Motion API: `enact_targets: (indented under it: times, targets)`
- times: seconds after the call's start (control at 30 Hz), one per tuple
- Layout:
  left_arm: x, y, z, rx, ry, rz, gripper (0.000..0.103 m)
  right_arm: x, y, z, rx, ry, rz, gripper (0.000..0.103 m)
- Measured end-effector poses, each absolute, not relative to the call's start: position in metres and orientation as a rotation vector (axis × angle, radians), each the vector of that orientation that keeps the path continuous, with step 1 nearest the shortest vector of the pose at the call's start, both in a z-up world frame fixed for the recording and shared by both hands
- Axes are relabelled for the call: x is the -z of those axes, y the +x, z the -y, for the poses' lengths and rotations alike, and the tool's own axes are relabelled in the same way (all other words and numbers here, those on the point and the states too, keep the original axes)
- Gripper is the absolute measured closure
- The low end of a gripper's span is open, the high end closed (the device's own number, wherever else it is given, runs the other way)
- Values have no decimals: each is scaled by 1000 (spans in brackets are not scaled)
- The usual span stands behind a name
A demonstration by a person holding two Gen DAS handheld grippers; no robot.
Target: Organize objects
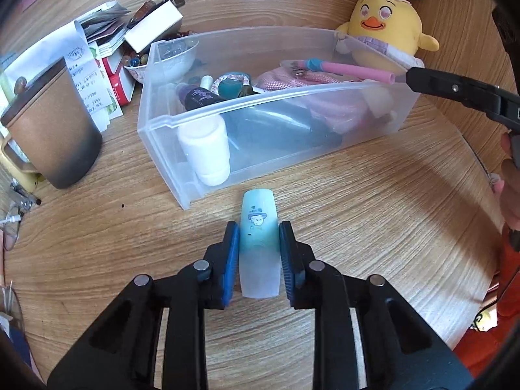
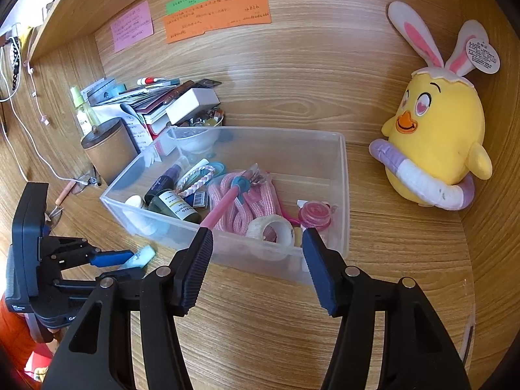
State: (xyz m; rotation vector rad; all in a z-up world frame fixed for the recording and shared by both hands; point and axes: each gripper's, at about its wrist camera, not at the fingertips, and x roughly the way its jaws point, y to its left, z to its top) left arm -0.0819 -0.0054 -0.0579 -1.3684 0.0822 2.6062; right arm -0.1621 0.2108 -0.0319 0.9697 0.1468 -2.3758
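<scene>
A small turquoise tube [image 1: 258,208] with a cartoon print lies on the wooden desk just in front of the clear plastic bin [image 1: 292,97]. My left gripper [image 1: 259,227] is shut on it, its blue pads pressed to both sides; the right wrist view shows this gripper [image 2: 110,260] and the tube [image 2: 141,256] at lower left. My right gripper [image 2: 258,237] stands open and empty over the front wall of the bin [image 2: 344,178]. A pink pen [image 2: 224,204] leans on that wall, close to the left finger. The bin holds bottles, pink cord, a tape roll and a pink jar.
A yellow plush chick [image 2: 435,130] stands at the back right. A brown cup [image 1: 52,123], stacked books and papers [image 1: 107,32] and a bowl of marbles [image 1: 175,55] crowd the left. Sticky notes [image 2: 217,16] hang on the back panel. A hand [image 1: 510,195] shows at the right edge.
</scene>
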Motion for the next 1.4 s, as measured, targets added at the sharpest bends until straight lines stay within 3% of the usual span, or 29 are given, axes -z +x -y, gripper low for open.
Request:
enact_targets:
  times: [0.47, 0.9, 1.1, 1.4]
  targets:
    - [-23, -86, -3, -2690, -1046, -112, 79, 23, -150, -217, 2370, 929, -110, 49]
    - [-12, -145, 6, -2679, -1159, -23, 78, 22, -142, -215, 2337, 913, -91, 49]
    - [-20, -131, 7, -2720, -1101, -38, 71, 23, -144, -212, 2325, 911, -89, 49]
    - [-26, -107, 10, -2803, -1000, -15, 42, 21, -143, -211, 2342, 898, -73, 45]
